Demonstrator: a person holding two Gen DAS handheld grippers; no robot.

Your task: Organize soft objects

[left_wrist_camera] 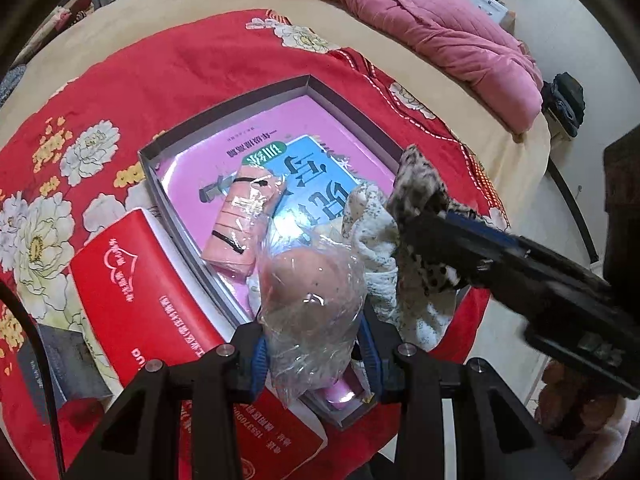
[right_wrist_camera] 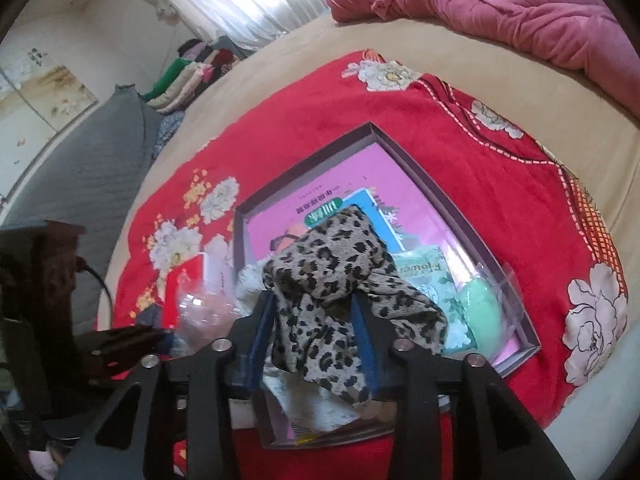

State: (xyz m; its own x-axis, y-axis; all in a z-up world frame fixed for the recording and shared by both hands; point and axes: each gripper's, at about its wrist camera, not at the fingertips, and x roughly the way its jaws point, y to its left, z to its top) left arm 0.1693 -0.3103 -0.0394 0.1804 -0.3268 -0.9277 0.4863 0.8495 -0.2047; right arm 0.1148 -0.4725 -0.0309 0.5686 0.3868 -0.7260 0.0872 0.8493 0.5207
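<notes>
A shallow grey box (left_wrist_camera: 224, 108) with a pink book in its bottom lies on the red floral blanket (left_wrist_camera: 160, 80). My left gripper (left_wrist_camera: 312, 344) is shut on a clear plastic bag (left_wrist_camera: 312, 288) with a soft peach-coloured thing inside, held over the box's near end. My right gripper (right_wrist_camera: 312, 304) hangs over the same end of the box. A leopard-print cloth (right_wrist_camera: 340, 256) lies bunched between its fingers and drapes over them, with the jaws standing apart. From the left wrist view the right gripper (left_wrist_camera: 420, 224) comes in from the right, with the leopard cloth (left_wrist_camera: 416, 184) at its tip.
Inside the box lie a wrapped pink bundle (left_wrist_camera: 244, 220), a white speckled cloth (left_wrist_camera: 372, 232), a pale-green "Flower" packet (right_wrist_camera: 428, 276) and a green thing in clear plastic (right_wrist_camera: 480, 312). A red booklet (left_wrist_camera: 136, 280) lies left of the box. A pink quilt (left_wrist_camera: 440, 20) is heaped at the far side of the bed.
</notes>
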